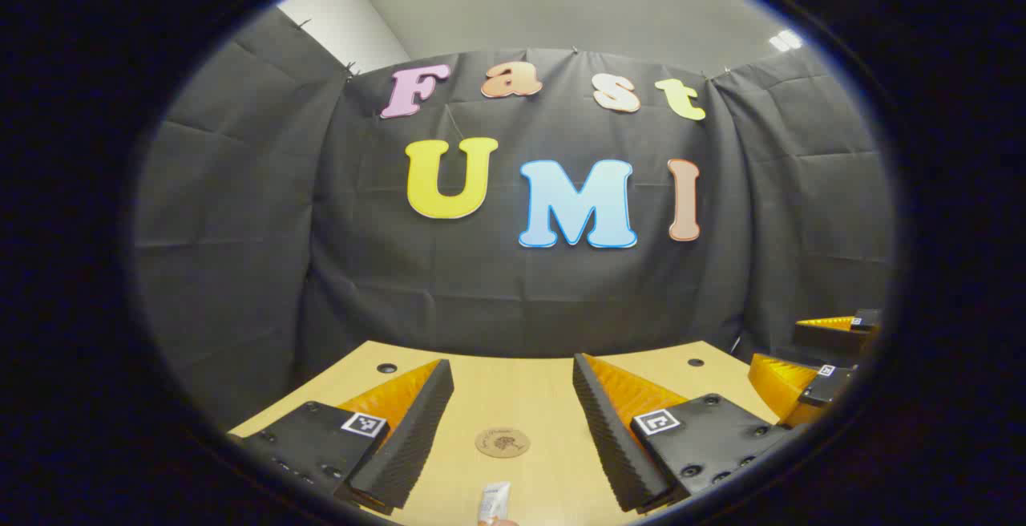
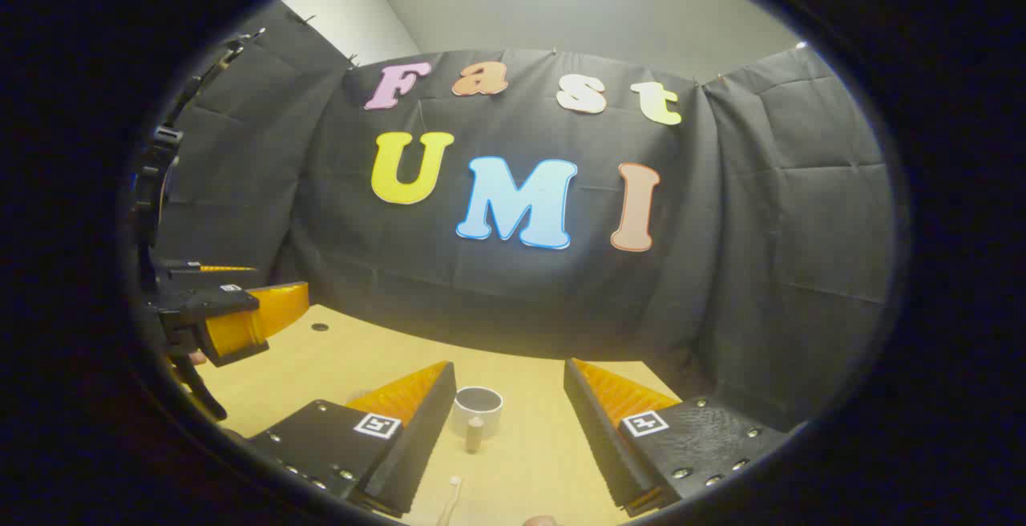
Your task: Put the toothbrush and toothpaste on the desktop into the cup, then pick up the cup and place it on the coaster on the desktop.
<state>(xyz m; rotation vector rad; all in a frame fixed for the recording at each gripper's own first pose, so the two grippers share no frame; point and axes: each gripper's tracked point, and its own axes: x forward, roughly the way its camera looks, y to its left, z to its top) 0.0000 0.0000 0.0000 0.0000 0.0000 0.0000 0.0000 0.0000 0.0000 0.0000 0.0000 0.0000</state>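
In the left gripper view my left gripper (image 1: 513,374) hangs open above the wooden desktop (image 1: 529,398). Between its fingers, lower down, lie a round brown coaster (image 1: 502,443) and the white end of the toothpaste tube (image 1: 494,502). In the right gripper view my right gripper (image 2: 509,378) is open too. A white cup with a wooden handle (image 2: 478,408) stands on the desktop between its fingers, and the toothbrush head (image 2: 453,494) lies nearer the camera. Neither gripper touches anything.
The right gripper (image 1: 809,374) shows at the right edge of the left gripper view, and the left gripper (image 2: 232,313) at the left edge of the right gripper view. Small dark holes (image 1: 387,368) mark the desktop's far corners. Black cloth walls close the booth.
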